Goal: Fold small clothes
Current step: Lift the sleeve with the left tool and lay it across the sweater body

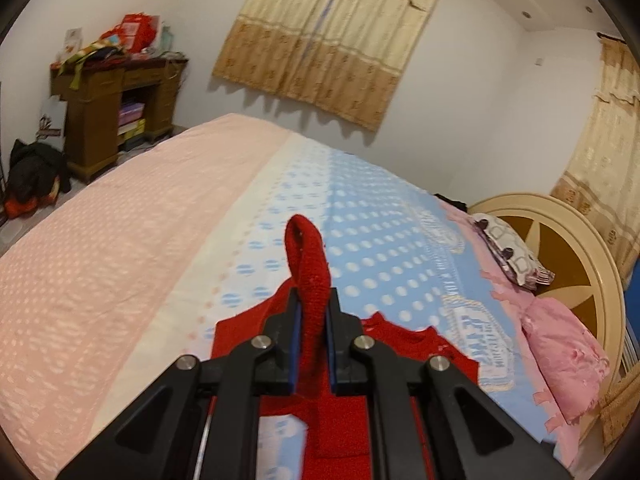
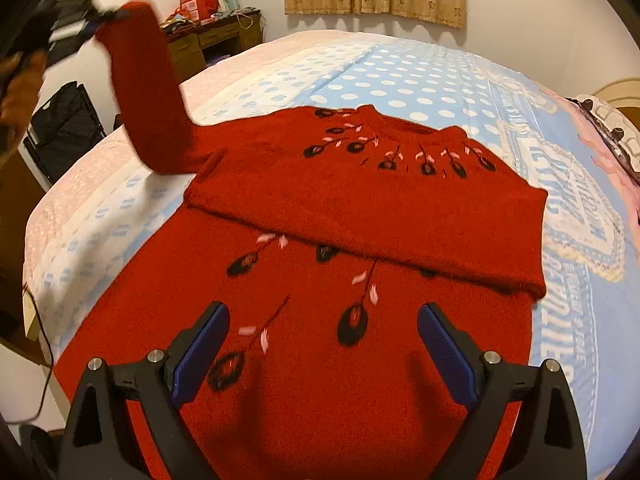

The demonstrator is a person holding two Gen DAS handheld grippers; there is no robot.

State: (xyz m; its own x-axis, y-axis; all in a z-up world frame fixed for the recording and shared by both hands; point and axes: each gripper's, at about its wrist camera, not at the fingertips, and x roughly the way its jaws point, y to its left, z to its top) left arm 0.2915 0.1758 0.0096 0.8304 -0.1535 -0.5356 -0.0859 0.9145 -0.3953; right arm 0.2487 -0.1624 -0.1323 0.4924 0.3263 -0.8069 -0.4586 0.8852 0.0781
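Sweater (image 2: pixel 360 208) flat on the bed (image 2: pixel 400 76), left claw (image 1: pixel 312 312) clamped on its sleeve (image 2: pixel 148 112) up at 10 o'clock, right claw (image 2: pixel 324 340) wide apart, empty.

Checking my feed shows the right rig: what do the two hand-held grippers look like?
Both match: the left hand-held gripper and right hand-held gripper have black plastic linkage arms with silver round pivot bolts and ridged blue pads lining the fingers. No markings are readable.
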